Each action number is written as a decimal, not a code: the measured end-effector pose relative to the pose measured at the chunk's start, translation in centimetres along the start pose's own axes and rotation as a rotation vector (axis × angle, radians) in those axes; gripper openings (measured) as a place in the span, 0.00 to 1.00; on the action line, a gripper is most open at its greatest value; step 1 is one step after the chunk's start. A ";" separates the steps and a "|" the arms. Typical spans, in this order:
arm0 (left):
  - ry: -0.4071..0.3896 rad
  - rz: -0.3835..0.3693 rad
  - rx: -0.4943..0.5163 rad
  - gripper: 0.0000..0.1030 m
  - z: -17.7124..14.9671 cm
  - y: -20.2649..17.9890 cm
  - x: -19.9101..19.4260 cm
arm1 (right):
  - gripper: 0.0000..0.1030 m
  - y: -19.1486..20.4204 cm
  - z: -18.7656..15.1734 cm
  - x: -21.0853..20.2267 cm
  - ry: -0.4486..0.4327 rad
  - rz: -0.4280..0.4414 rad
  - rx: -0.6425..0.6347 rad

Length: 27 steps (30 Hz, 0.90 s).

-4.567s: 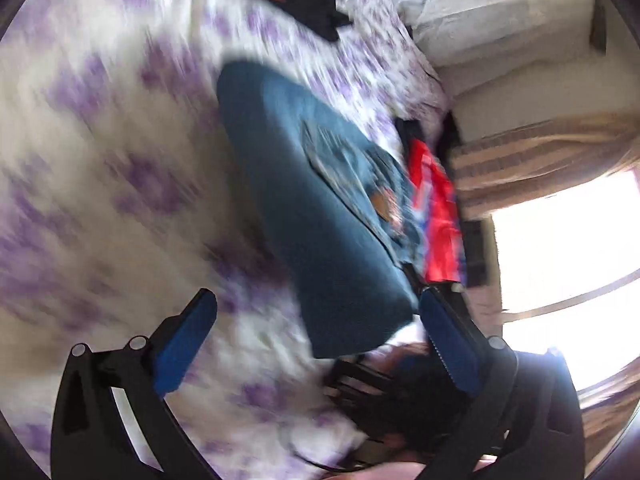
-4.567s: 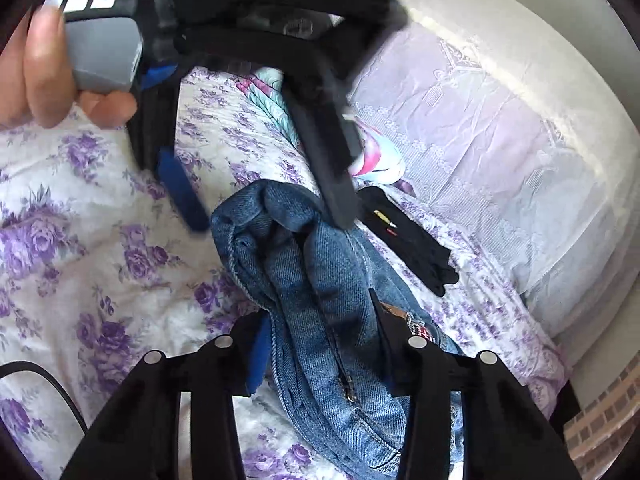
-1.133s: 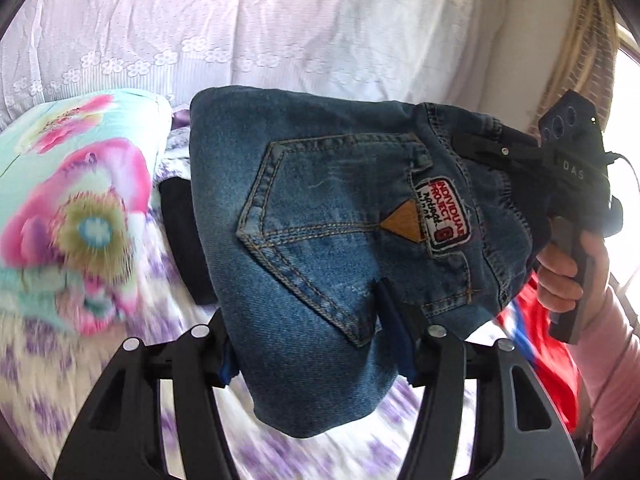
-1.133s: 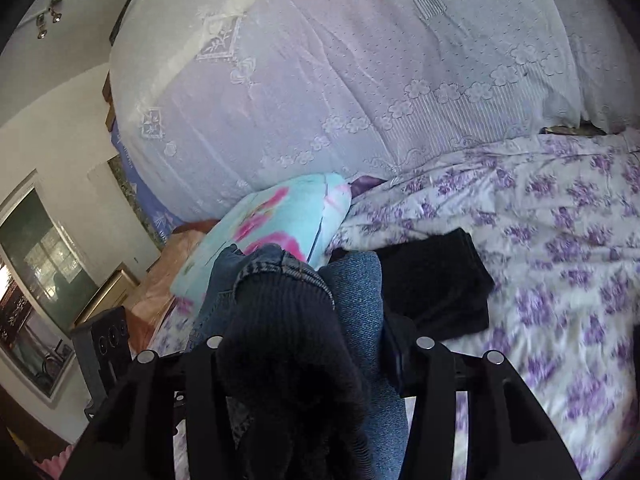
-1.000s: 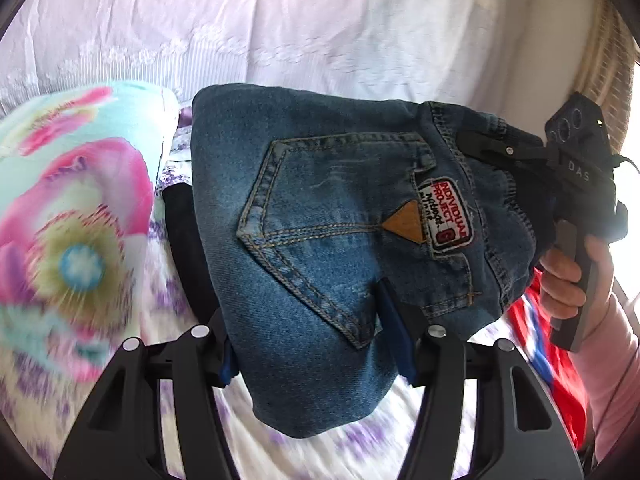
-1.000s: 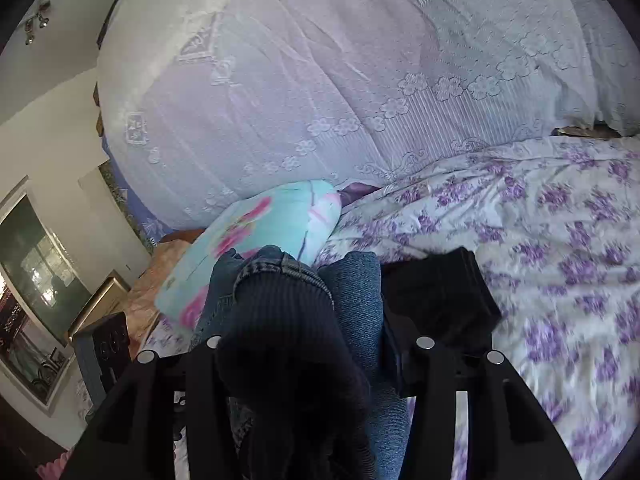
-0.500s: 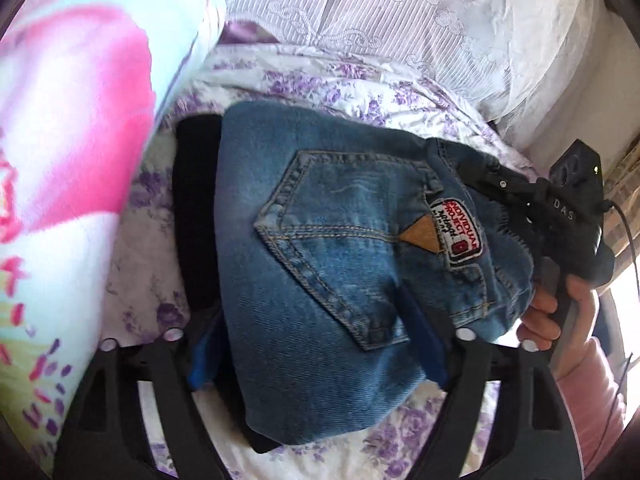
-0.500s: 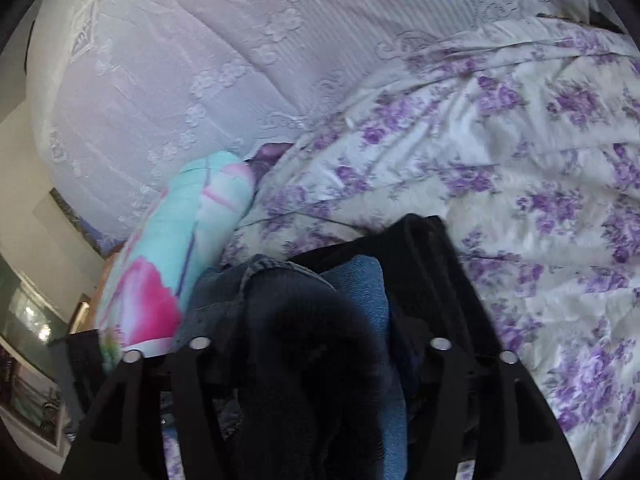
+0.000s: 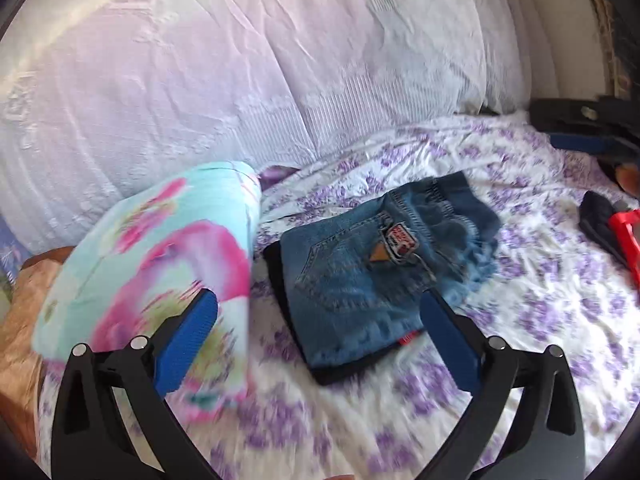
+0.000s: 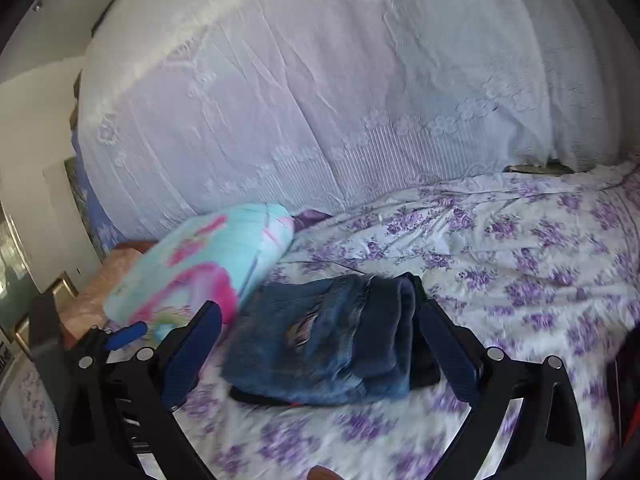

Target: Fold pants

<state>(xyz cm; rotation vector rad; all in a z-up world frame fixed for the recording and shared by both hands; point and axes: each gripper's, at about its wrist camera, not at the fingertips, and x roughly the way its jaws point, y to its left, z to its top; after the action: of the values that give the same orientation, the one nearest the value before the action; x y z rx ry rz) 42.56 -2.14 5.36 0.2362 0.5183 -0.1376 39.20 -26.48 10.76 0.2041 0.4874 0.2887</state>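
Note:
The folded blue jeans (image 9: 360,276) lie back pocket up on a folded black garment (image 9: 344,374), on the purple-flowered bedsheet (image 9: 540,312). My left gripper (image 9: 316,308) is drawn back from the near edge of the jeans. Its jaws are opening and its blue pads touch nothing. In the right wrist view the jeans (image 10: 332,344) show end-on as a thick stack. My right gripper (image 10: 320,316) is also back from them, jaws opening, with the pads clear of the denim. One blue pad (image 9: 576,145) of the right gripper shows at the far right of the left wrist view.
A turquoise and pink flowered pillow (image 9: 152,272) lies just left of the jeans. A big white lace-covered bolster (image 9: 280,80) rises behind them. Dark and red clothes (image 9: 616,232) lie at the bed's right. A door and frame (image 10: 36,240) stand at the left.
Both grippers were shut on the folded jeans, held in the air. They set the jeans on the black garment, opened wide and pulled back.

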 end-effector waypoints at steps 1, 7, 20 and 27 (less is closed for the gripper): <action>-0.003 0.006 -0.016 0.96 -0.5 0.2 -1.5 | 0.97 0.6 -0.8 -1.3 -0.010 -0.015 0.006; 0.037 -0.003 -0.106 0.96 -4.1 0.6 -7.7 | 0.97 4.4 -7.0 -6.3 -0.007 -0.177 -0.054; 0.039 0.026 -0.201 0.96 -11.1 -0.6 -13.6 | 0.97 8.0 -14.9 -9.2 -0.021 -0.257 -0.217; -0.010 -0.006 -0.151 0.96 -11.8 -2.1 -14.4 | 0.97 6.9 -15.9 -8.3 0.028 -0.268 -0.213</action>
<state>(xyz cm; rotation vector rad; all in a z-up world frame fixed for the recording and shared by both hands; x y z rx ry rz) 24.17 -0.15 2.27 0.0868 0.5165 -0.1045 22.89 -20.66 2.34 -0.0730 0.5016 0.0797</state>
